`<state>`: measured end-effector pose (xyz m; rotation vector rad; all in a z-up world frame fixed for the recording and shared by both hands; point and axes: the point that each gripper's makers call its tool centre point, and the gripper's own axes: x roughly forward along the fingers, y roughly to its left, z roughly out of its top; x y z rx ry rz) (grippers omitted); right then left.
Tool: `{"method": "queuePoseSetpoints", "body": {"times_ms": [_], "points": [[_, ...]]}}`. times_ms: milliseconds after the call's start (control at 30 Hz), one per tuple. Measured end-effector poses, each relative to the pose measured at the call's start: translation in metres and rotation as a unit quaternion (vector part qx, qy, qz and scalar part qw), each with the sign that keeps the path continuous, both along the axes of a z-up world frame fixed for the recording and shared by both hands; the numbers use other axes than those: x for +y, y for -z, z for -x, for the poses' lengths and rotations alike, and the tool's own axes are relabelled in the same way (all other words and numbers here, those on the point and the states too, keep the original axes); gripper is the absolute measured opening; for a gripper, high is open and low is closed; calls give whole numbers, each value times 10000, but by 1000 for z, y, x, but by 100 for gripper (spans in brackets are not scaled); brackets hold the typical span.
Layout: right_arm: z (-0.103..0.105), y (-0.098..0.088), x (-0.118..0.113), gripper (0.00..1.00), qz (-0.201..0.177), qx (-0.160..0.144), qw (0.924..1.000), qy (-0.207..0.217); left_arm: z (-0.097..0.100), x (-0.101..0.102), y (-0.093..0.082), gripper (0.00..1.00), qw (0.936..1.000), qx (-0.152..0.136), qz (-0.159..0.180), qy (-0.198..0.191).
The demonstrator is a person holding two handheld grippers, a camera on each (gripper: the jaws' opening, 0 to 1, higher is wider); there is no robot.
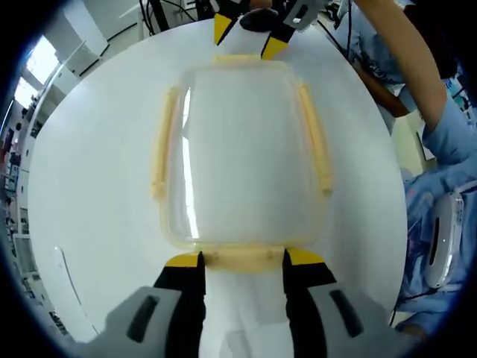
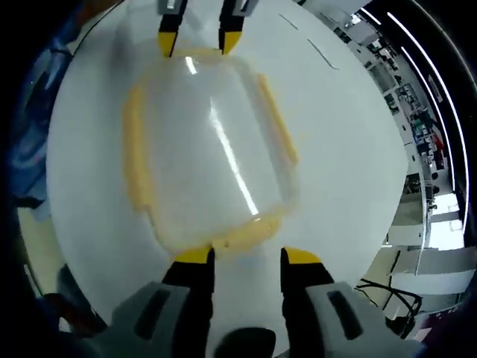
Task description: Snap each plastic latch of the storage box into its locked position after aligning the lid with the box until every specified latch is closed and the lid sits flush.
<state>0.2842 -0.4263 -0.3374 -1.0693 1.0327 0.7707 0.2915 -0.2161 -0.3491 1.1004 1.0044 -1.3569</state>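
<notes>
Four pale-yellow plastic latches (image 1: 314, 136) rim the clear rectangular storage box (image 1: 242, 153), lid on, mid-bench (image 1: 97, 201). Both grippers' fingers—left gripper (image 1: 241, 260), right gripper (image 2: 240, 257)—spread wide, empty, flank opposite end latches; whether any is locked—unclear.

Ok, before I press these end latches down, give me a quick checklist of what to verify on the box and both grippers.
1. Clear plastic lid seated on the box: looks aligned with the rim, ok.
2. Left gripper at the near pale yellow end latch: jaws open, astride it, ok.
3. Right gripper at the opposite end latch: jaws open, one either side, ok.
4. End latches locked: cannot tell.
5. Long yellow side latches: lying along the lid edges; snapped or not, cannot tell.
6. Round white table around the box: nothing in the way, ok.
</notes>
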Motion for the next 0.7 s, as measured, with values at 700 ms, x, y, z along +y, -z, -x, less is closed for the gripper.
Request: {"method": "queuePoseSetpoints", "body": {"times_ms": [700], "points": [[-6,6,6,46,648,1130,9849,-1137,2,-1,-2,40,9999,24,137,-3]]}}
